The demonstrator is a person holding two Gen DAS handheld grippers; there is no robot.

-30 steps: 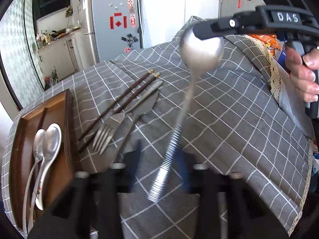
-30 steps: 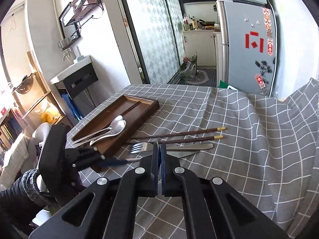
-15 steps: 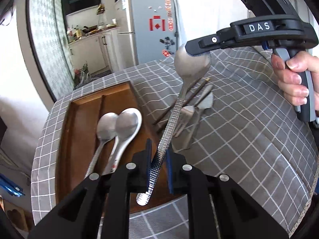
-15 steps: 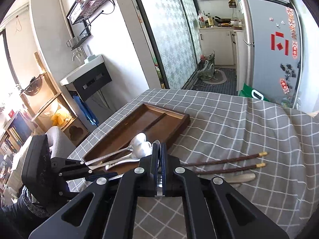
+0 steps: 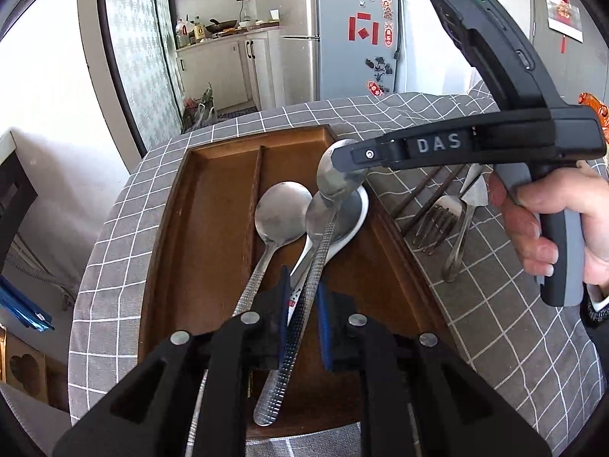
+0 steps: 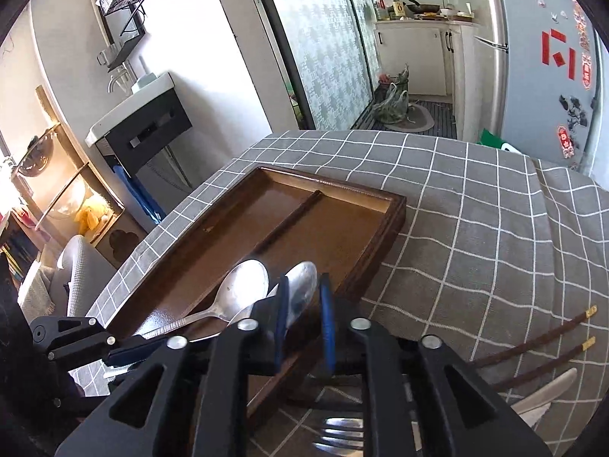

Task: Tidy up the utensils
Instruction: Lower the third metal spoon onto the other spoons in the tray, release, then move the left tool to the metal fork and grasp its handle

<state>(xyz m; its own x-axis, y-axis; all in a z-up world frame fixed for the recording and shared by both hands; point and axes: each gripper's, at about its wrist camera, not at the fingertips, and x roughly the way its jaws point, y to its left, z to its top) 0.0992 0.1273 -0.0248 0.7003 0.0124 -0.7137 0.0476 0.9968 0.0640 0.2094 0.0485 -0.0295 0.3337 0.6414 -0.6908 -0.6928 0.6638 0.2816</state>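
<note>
1. Tray (image 5: 213, 175): wooden, divided by a lengthwise rib into two compartments. It lies directly ahead of and below the left fingers; in the right wrist view it extends ahead and to the left of the right fingers.
2. Left gripper (image 5: 302, 314): fingers spread slightly, with the ridged handle of a spoon (image 5: 304, 304) between the pads. No clamping contact is evident; judged released or nearly so.
3. Right gripper (image 6: 302, 320): fingers apart, the spoon bowl visible in the gap. No grip is evident; judged released. From the left view its tip overlaps the bowl, so contact there cannot be told.
4. Stored items: two more spoons (image 5: 279, 215) lie in the compartment under the left fingers. The held spoon rests over them, its handle end projecting back past the left fingertips.
5. Remaining items: fork (image 5: 437, 221), knife (image 5: 466, 224) and chopsticks (image 5: 426, 186) lie on the cloth, right of the left fingers, outside the tray.
6. Progress: judged roughly half complete. Spoons sorted; the other compartment holds nothing visible.
</note>
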